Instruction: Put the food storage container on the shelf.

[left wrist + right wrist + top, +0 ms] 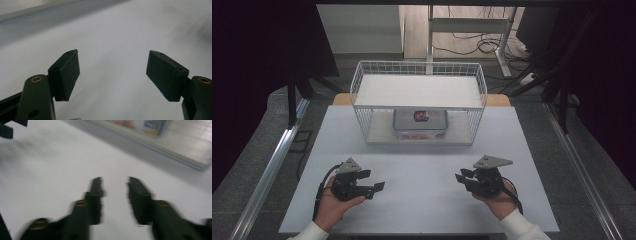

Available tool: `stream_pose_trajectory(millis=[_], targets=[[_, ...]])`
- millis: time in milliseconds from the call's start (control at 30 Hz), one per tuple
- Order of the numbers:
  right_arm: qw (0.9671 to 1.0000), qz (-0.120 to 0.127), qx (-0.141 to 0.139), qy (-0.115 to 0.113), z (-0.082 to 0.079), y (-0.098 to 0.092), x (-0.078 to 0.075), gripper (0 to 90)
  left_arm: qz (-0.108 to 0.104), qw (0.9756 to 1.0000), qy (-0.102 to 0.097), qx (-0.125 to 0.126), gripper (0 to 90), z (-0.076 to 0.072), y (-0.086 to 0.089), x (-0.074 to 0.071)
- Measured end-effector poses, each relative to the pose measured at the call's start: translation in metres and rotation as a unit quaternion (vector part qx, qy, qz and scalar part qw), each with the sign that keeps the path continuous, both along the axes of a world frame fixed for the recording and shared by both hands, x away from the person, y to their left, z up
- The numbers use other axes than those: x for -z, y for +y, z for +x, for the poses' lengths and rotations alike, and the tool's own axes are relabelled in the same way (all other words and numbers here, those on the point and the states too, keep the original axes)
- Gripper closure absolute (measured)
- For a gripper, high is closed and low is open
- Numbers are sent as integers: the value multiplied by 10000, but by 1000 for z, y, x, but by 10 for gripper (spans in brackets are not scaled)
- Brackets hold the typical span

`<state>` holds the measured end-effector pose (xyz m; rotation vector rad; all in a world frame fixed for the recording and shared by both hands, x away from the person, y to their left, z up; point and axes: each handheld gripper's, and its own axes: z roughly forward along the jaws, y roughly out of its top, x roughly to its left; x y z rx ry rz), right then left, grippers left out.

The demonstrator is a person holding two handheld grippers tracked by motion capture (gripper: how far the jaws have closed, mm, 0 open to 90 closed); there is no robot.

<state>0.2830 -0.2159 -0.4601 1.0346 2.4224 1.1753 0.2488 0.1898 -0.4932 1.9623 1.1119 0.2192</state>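
A clear box (420, 123) with a lid is being kept on the lower level of the wire rack (419, 101), roughly at its middle. A small red and dark label is being shown on the lid, and in the right gripper view a strip of orange, blue and white print is being shown on the box's (140, 125) side; no writing on either can be read, the print being blurred and too small.

The rack is being carried at the far part of the white worktop (422, 200), with its open front facing the person. Its upper shelf is being left bare.

The left tongs (373, 181) are being held well in front of the rack, toward its left, with the jaws standing wide apart over bare worktop and nothing between them, as seen in the left gripper view (112, 75). The right tongs (462, 177) are being held well in front of the rack, toward its right; their jaws are being shown partly apart and blurred (115, 195), with nothing between them.

Between the rack's front edge and both tongs a broad stretch of worktop is being left open. The worktop's side edges are lying well outside the rack's ends.
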Motion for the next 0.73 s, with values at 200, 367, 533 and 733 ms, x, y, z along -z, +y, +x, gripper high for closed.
stream_pose_trajectory(millis=[200, 367, 533, 733], targets=[[9999, -60, -104, -76, -25, -21, 5, 350, 29, 9999, -28, -112, 262, -5, 5, 1], [9995, -215, -132, -181, -34, -28, 7, 287, 61, 9998, -27, -171, 258, -6, 8, 1], [9999, -42, 13, -91, -30, -31, 9, 279, 92, 9999, -19, -146, 254, -6, 8, 2], [9999, -82, -16, -142, -31, -29, 9, 245, 116, 9999, -7, -98, 253, -3, 7, 3]])
